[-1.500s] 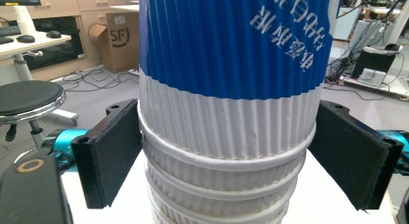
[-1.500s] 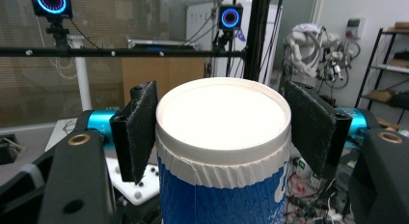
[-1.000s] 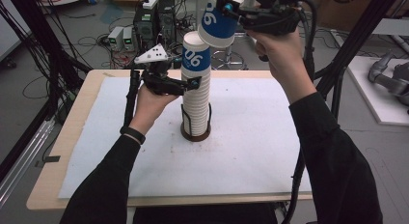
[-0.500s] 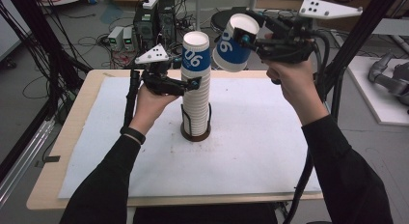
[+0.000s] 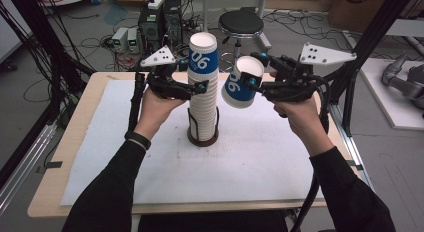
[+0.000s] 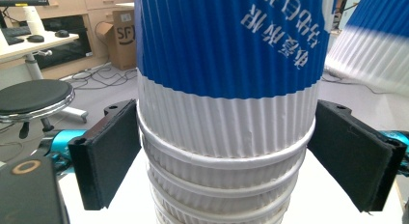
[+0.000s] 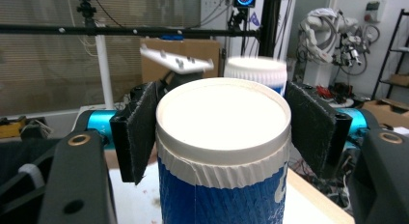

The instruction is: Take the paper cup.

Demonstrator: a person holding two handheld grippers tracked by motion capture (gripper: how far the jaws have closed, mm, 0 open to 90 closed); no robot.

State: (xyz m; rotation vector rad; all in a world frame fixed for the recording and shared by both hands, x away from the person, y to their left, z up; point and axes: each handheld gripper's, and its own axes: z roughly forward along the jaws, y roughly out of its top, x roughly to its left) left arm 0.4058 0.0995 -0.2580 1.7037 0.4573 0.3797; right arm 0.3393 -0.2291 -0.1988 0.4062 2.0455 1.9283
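While my right gripper (image 5: 250, 82) clamps one blue-and-white ribbed paper cup (image 5: 242, 82) just beside the tall cup stack (image 5: 202, 92) mid-table, my left gripper (image 5: 196, 87) brackets the stack, jaws having just eased wider, pads barely touching; next, I judge, set it down clear.

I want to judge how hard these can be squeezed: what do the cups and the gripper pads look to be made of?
The cup in the right gripper and the stack of cups look like matte paper: a ribbed, corrugated outer sleeve printed blue over white, and rolled rims. The pads seem to be black foam or rubber, dull and slightly grainy; which one is hard to tell.
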